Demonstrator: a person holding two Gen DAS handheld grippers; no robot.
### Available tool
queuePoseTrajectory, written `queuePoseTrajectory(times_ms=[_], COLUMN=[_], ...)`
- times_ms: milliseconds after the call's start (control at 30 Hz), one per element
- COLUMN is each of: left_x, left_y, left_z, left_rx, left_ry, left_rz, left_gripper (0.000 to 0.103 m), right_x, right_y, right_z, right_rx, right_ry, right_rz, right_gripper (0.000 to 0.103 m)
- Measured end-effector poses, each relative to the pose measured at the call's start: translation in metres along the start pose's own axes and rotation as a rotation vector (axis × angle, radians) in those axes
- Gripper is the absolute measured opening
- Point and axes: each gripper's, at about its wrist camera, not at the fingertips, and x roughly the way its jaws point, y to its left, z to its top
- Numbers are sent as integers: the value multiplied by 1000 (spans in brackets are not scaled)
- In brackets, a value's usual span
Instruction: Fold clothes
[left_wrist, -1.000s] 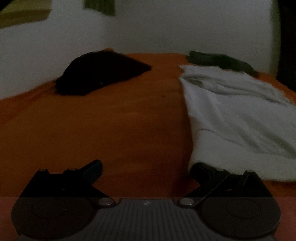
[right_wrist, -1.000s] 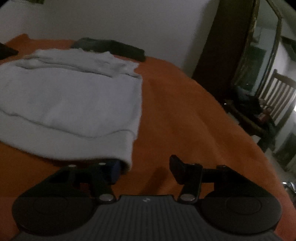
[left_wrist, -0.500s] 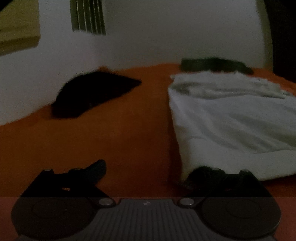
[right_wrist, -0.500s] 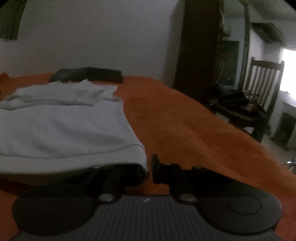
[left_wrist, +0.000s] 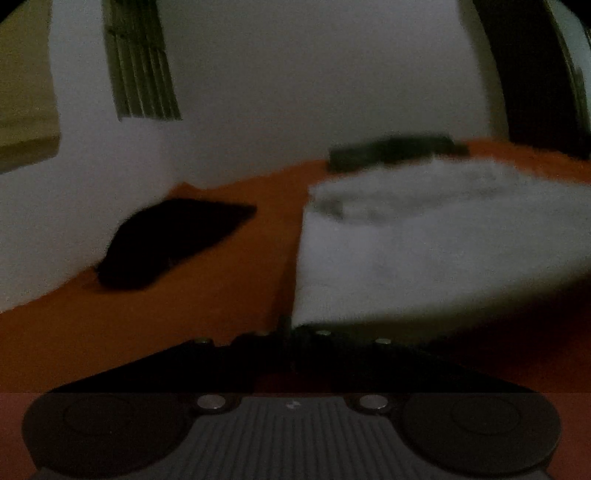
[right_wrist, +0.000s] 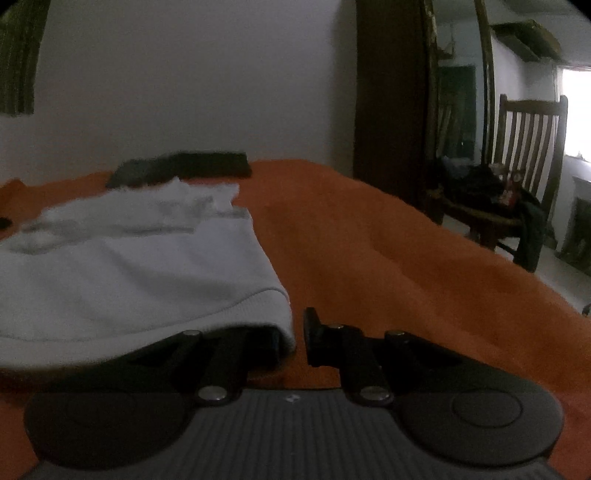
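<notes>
Left tool (left_wrist: 286, 326), jaws pinched together on the white sweatshirt's (left_wrist: 424, 251) hem corner at lower centre; only this view shows a black garment (left_wrist: 173, 243) at centre left. Right tool (right_wrist: 295, 338) narrowly parted around the opposite corner; its view alone shows a wooden chair (right_wrist: 524, 155) at right.

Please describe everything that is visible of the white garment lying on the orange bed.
The white garment looks like a soft knit sweatshirt with a ribbed hem band facing the cameras. It lies mostly flat on the orange bed cover, its far end bunched and wrinkled near a dark folded item. The left hand-held gripper appears shut on the hem's left corner. The right hand-held gripper has one finger under the right corner, with a small gap left between its jaws.
</notes>
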Motion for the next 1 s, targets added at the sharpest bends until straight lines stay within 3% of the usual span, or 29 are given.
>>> queuePoseTrajectory(times_ms=[67, 167, 267, 333, 367, 600, 667, 800, 900, 967, 1000], left_x=[26, 26, 16, 31, 33, 28, 19, -4, -22, -33, -38], left_y=[3, -6, 1, 0, 0, 3, 13, 35, 57, 68, 71], left_z=[-25, -22, -19, -26, -24, -22, -18, -22, -16, 3, 17], left_rx=[3, 44, 3, 23, 16, -1, -14, -26, -67, -113, -128], left_ry=[91, 59, 25, 80, 80, 90, 123, 192, 205, 179, 149], left_rz=[-21, 4, -18, -37, -39, -65, -111, -214, -209, -224, -249], left_gripper=[2, 2, 2, 2, 2, 8, 13, 19, 19, 22, 29], right_x=[-4, 10, 7, 3, 8, 11, 8, -10, -32, -50, -55], right_y=[0, -4, -10, -6, -8, -25, -32, -51, -66, -71, -66], right_z=[1, -14, -12, -13, -19, -26, -23, -23, -23, -15, -6], right_rx=[16, 67, 97, 21, 3, 80, 84, 108, 119, 107, 77], right_ry=[11, 86, 63, 28, 54, 104, 133, 212, 260, 231, 192], right_rz=[7, -3, 4, 10, 15, 76, 104, 166, 130, 128, 149], right_gripper=[12, 12, 12, 12, 12, 21, 27, 28, 26, 24, 24])
